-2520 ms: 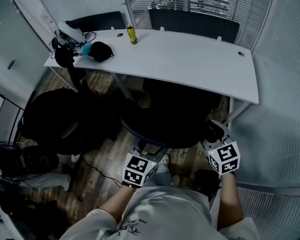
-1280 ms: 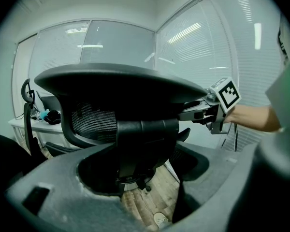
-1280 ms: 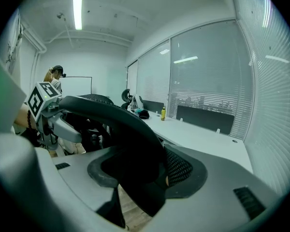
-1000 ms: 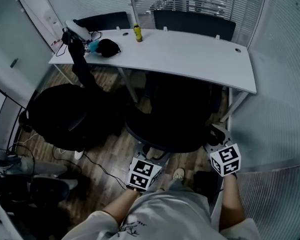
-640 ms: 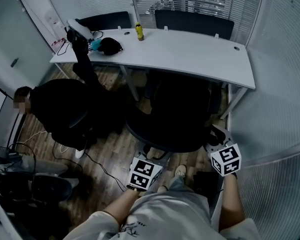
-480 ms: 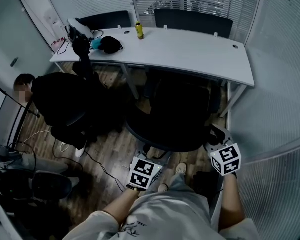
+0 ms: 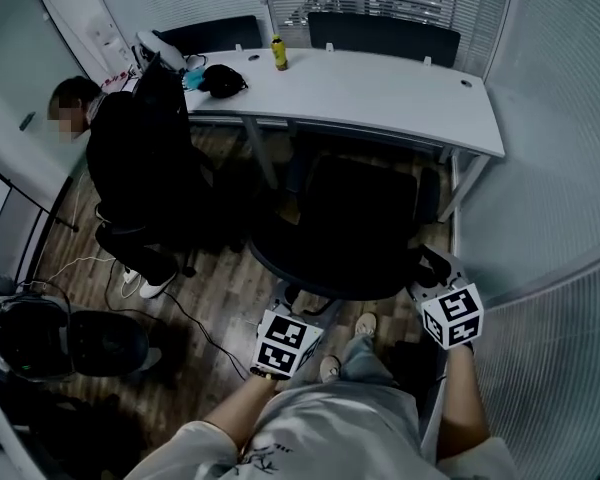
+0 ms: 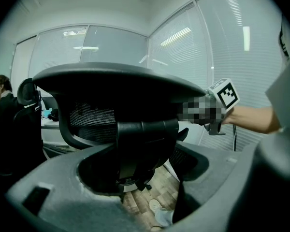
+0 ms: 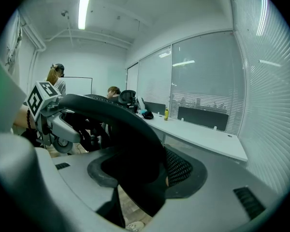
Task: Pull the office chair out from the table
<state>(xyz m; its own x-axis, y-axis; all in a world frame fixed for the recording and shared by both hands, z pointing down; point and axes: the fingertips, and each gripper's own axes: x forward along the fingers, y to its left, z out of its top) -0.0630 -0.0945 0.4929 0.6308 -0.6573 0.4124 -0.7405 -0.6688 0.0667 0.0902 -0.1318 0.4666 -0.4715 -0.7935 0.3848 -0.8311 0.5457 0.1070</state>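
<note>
Clamped on the office chair [image 7: 350, 230] backrest rim: left gripper [image 7: 298, 310] at 7 o'clock, right gripper [image 7: 430, 270] at 4, jaws seemingly pinching it. Seat close to the table [image 7: 380, 80] at 12. Risk: castors running onto the shoe [image 7: 364, 324] behind, or rim slipping free under a jerky tug.

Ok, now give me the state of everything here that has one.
office chair, backrest clear of the table, seat front near its edge
left gripper, closed on the chair's back
right gripper, closed on the chair's back rim
bottle, upright on the table
person, seated at the table's left end
</note>
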